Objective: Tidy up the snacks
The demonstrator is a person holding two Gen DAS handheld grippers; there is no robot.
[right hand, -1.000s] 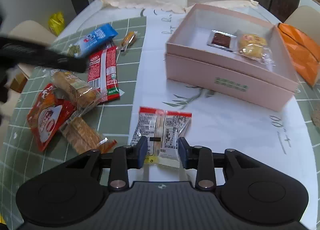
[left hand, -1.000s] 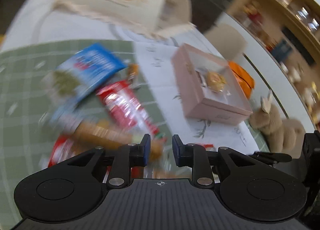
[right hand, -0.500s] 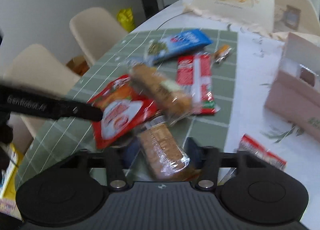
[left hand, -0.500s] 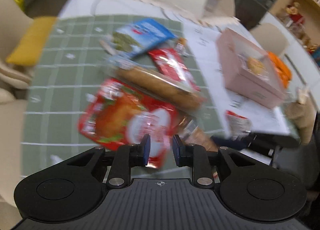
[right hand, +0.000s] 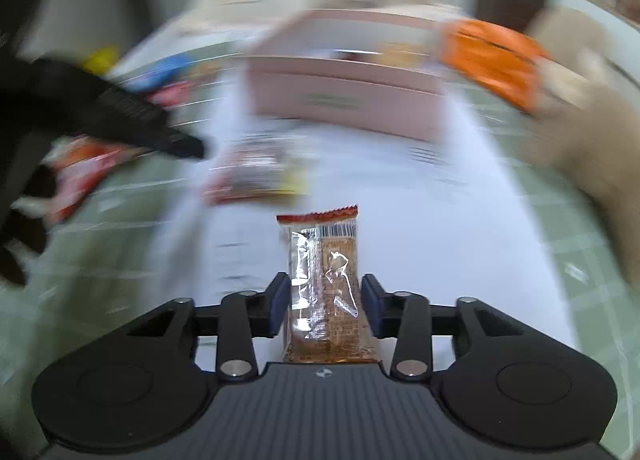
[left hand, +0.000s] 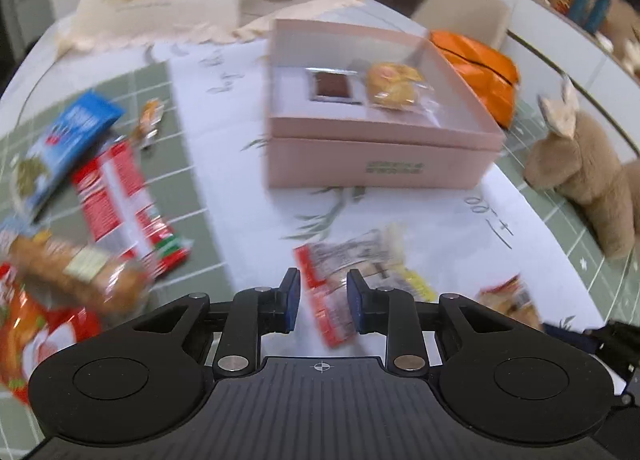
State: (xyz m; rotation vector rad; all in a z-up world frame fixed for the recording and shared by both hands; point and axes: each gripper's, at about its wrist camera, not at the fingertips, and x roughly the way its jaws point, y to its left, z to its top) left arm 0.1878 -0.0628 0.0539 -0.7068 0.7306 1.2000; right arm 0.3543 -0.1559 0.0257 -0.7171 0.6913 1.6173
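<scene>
Right gripper point(right hand: 323, 306) has a crinkly clear-film biscuit packet point(right hand: 325, 292) with a red serrated top edge standing between its jaws; those jaws have just been widening, and the blur hides whether the pads press it. Left gripper point(left hand: 323, 302), jaws narrow and just easing apart, hangs above a glossy red-and-clear cracker packet point(left hand: 352, 272) lying flat on the white runner near the table point(left hand: 188, 195) edge closest to the camera. Toward the far edge sits the rigid pink cardboard box point(left hand: 380, 163), square and open. Inside it lie a dark square wafer point(left hand: 331, 87) and a puffy golden cake point(left hand: 394, 85) in film.
</scene>
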